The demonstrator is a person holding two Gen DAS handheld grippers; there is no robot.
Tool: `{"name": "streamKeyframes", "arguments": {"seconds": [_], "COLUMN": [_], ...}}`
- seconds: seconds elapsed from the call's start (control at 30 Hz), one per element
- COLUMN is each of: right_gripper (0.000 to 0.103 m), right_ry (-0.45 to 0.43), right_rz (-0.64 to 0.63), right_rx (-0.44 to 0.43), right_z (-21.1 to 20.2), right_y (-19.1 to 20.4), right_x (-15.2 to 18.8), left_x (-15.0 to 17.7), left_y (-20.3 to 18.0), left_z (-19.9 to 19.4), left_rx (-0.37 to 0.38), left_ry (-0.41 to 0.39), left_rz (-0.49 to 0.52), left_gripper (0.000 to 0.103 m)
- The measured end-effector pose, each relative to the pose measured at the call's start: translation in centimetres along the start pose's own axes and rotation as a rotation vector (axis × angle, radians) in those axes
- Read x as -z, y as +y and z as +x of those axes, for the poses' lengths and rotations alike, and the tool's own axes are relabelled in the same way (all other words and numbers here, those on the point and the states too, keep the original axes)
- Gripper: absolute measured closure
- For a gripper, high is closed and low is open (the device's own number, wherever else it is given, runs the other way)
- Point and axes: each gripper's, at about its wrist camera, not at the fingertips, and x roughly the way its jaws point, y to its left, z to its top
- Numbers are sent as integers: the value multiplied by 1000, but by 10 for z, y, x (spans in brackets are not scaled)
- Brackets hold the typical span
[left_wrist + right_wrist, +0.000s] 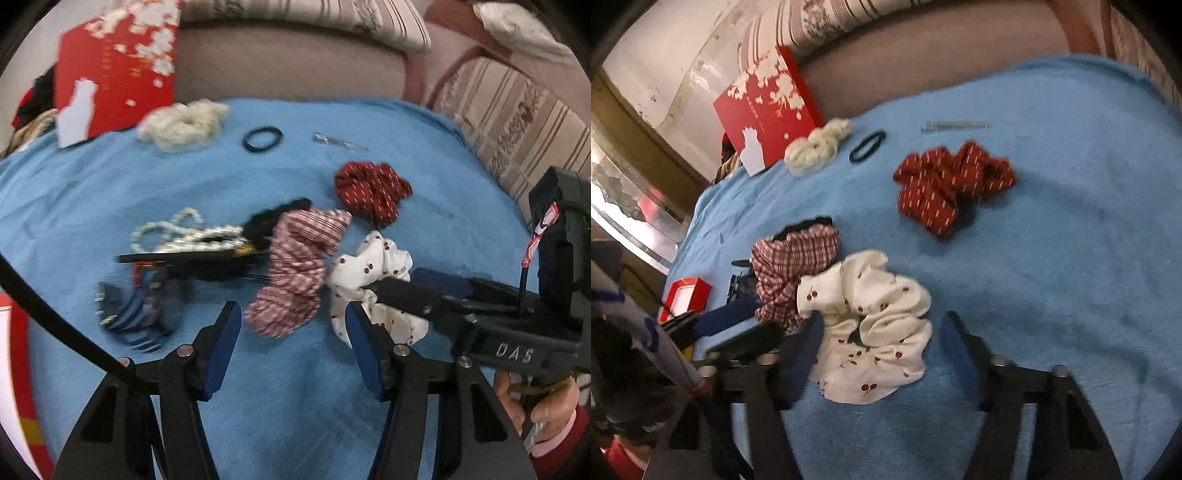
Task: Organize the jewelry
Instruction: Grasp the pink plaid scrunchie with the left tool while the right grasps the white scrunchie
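A white fabric scrunchie printed with small red cherries (875, 325) lies crumpled on the blue fleece blanket (1052, 258), and the right gripper (879, 343) has its blue-padded jaws spread apart on either side of it, the cloth lying between them without being pinched. In the left wrist view the same cherry scrunchie (373, 273) sits just ahead of the left gripper (293, 328), whose jaws are also wide apart and hold nothing; the right gripper (373, 291) reaches in from the right with its tips at the scrunchie. Touching the cherry scrunchie on its left is a pink-and-white striped fabric scrunchie (299, 269), and further left of that lie a string of white pearl beads (177, 232), a black hair clip (192, 258) and a blue striped hair piece (140, 310), which is blurred. Beyond the cherry scrunchie, apart from it, rests a dark red scrunchie with small white dashes (949, 188). Farther back from it are a thin black elastic hair tie (868, 146), a silver metal hair pin (955, 126), a fluffy cream scrunchie (816, 147) and an upright red box with white blossoms (764, 107).
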Motion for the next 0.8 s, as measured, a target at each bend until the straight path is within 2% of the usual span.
{"name": "streamKeyframes", "arguments": {"seconds": [0.1,0.17,0.2,0.3,0.43,0.47,0.57,0.67,0.73,0.77,0.8], "right_gripper": [74,83,89,92,94,98,98,95,81,61,46], "right_ry": [17,7,3,-17,-36,-40,-46,-46,-29,-29,-32], "right_rz": [24,31,36,43,48,45,35,60,57,47,32], "right_rx": [-34,-41,-45,-46,-48,-39,-19,5,-22,-26,-27], "right_z": [1,-2,-4,-11,-19,-20,-23,-23,-22,-23,-22], "right_y": [-4,-6,-7,-7,-8,-7,-5,-6,0,6,13], "right_x": [1,0,-1,-3,-4,-3,0,5,9,13,17], "left_x": [-4,-8,-9,-8,6,12,29,49,67,76,86], "left_y": [-8,-11,-10,-5,-1,2,18,39,50,57,64], "left_z": [16,23,26,15,-33,-48,-88,-113,-120,-124,-125], "left_rx": [18,22,28,62,56,38,-17,-33,-24,-25,-28], "left_ry": [25,36,51,32,-33,-51,-93,-86,-76,-68,-60], "left_rz": [7,-6,-29,-100,-84,-78,-69,-123,-178,-211,-245], "left_gripper": [56,76,99,99,99,99,99,99,99,99,98]}}
